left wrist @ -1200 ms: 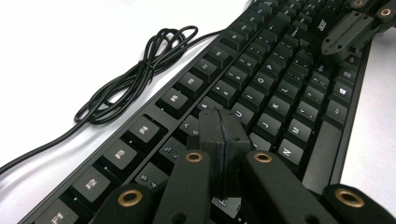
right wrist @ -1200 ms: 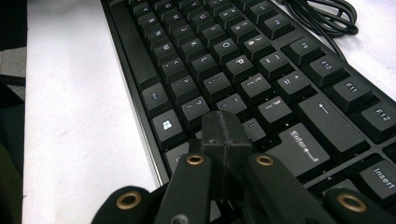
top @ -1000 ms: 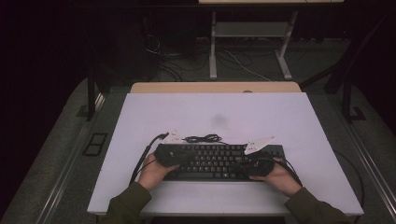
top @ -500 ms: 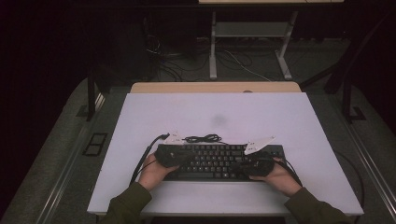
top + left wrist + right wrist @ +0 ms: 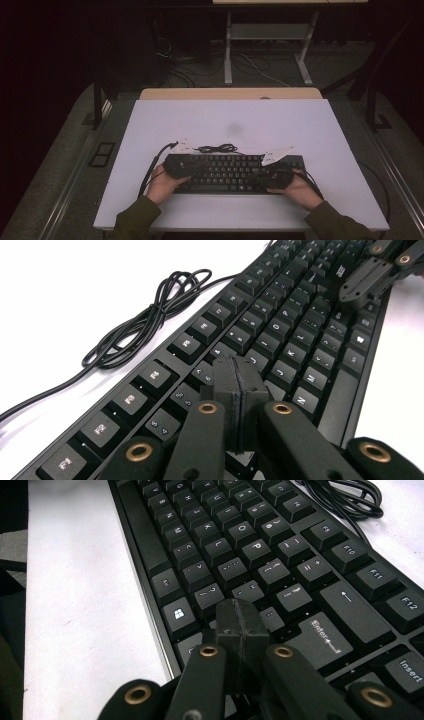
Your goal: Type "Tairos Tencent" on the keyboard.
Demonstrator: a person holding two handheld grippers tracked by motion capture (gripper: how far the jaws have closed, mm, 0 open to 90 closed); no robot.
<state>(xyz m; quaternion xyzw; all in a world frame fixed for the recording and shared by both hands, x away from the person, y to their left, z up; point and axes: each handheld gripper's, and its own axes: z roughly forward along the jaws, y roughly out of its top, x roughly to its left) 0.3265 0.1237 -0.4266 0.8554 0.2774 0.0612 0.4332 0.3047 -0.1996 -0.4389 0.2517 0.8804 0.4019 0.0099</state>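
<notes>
Keyboard (image 5: 232,172) flat at table (image 5: 230,125) near edge. Left hand-held gripper (image 5: 239,390), right hand-held gripper (image 5: 240,625): jaws together, empty, tips over keys. Press straight down, one key, light touch; avoid cable (image 5: 145,320).

keyboard (image 5: 235,172): 1 | coiled cable (image 5: 217,148): 1 | tools: 2 | table (image 5: 240,120): 1

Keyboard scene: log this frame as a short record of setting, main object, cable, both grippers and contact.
setting: white table, dark room
main object: black keyboard lying flat near the table's front edge
cable: black keyboard cable bundled on the table behind the function-key row
left gripper: jaws shut, nothing between them, over the keyboard's left part
right gripper: jaws shut, nothing between them, over keys beside Enter
contact: cannot tell whether the tips press keys
</notes>
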